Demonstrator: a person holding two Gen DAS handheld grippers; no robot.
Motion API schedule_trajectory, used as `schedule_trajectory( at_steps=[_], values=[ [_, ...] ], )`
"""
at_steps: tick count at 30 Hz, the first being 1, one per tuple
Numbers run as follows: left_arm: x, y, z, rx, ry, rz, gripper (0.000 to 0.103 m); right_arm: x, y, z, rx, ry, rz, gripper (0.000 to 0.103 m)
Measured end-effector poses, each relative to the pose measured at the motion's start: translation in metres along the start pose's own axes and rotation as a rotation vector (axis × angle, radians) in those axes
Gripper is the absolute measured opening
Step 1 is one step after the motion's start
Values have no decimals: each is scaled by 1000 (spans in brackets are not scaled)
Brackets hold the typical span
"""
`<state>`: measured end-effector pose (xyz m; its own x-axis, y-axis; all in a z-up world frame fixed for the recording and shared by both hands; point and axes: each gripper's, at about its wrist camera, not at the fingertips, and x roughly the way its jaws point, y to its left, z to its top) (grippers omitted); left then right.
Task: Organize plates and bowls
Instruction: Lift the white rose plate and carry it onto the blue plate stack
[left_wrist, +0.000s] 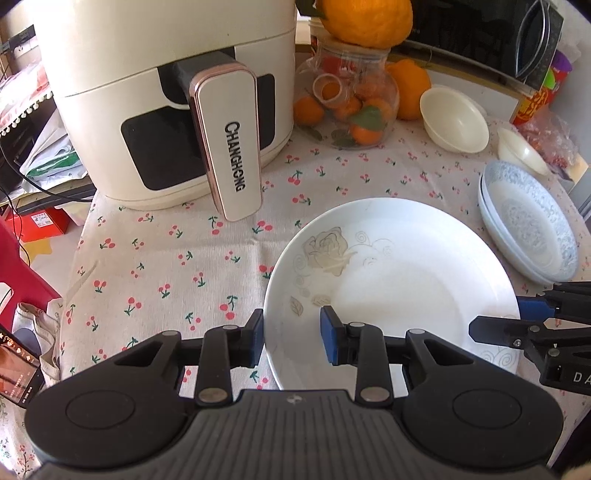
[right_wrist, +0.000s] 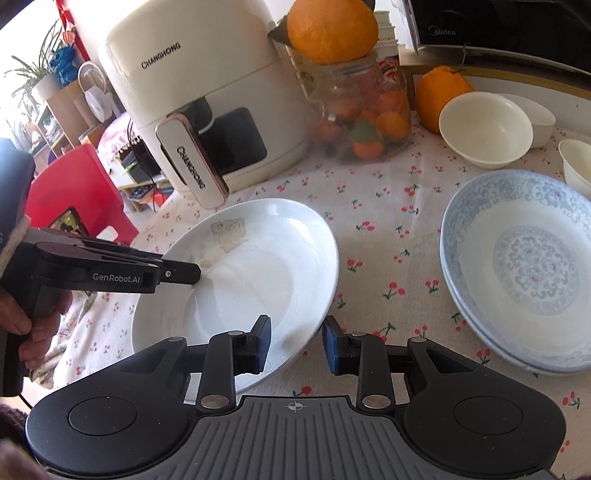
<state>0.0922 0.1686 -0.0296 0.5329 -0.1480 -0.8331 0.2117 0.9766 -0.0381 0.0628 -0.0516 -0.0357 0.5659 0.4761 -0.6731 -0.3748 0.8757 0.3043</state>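
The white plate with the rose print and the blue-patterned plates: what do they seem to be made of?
The white plate looks like glazed ceramic, perhaps porcelain: smooth, glossy, with soft window glare and a faint grey rose decal. The blue-patterned plates, stacked, also look like glazed ceramic, with a printed blue scroll pattern under a shiny surface. Melamine cannot be excluded from the look alone.

white plates: 1 (right_wrist: 251, 266) | blue-patterned plates: 2 stacked (right_wrist: 524, 273) | cream bowls: 3 (right_wrist: 485, 127) | air fryers: 1 (left_wrist: 166, 92)
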Motion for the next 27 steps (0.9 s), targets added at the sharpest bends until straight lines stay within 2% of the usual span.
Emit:
schedule_trajectory(
  at_steps=[14, 27],
  values=[
    [-9, -14, 16, -22, -73, -61, 22, -19, -29, 24, 80, -70, 12, 30],
    [1, -60, 39, 21, -91, -133, 21, -45, -81, 32, 181, -114, -28, 30]
  ],
)
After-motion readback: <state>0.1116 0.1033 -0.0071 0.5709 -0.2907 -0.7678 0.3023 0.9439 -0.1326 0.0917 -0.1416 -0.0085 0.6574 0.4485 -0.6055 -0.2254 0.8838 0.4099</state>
